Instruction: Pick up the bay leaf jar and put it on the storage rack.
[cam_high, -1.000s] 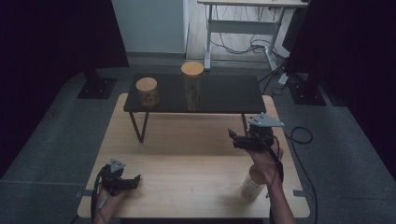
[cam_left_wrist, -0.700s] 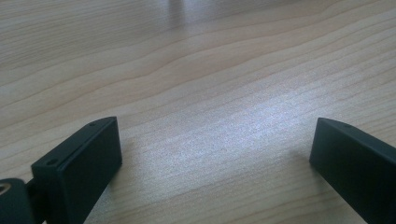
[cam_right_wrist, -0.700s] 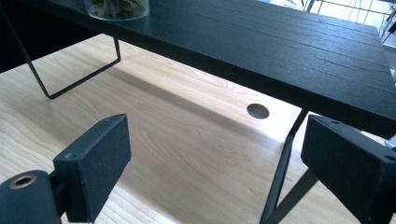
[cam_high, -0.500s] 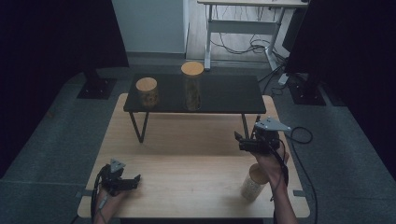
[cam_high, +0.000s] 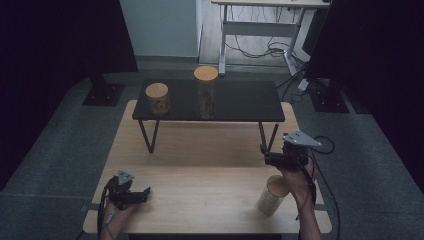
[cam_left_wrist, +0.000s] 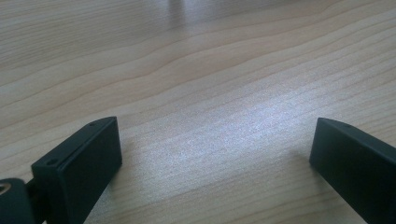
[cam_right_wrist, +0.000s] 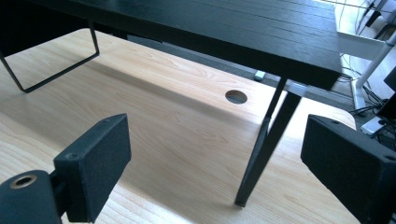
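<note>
right claw (cam_high: 263, 156) jaws apart, empty, hovering just above and beyond the clear cork-lidded jar of pale grains (cam_high: 271, 196) on the light wooden surface (cam_high: 210, 175). i judge i should back up, drop level with the jar body and straddle it squarely. left claw (cam_high: 145, 192) apart, empty, resting on the surface, well apart from the jar.

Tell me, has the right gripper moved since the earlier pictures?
Yes. In the high view the right gripper has come down the picture, away from the black shelf and nearer the jar by the table's front edge.
</note>
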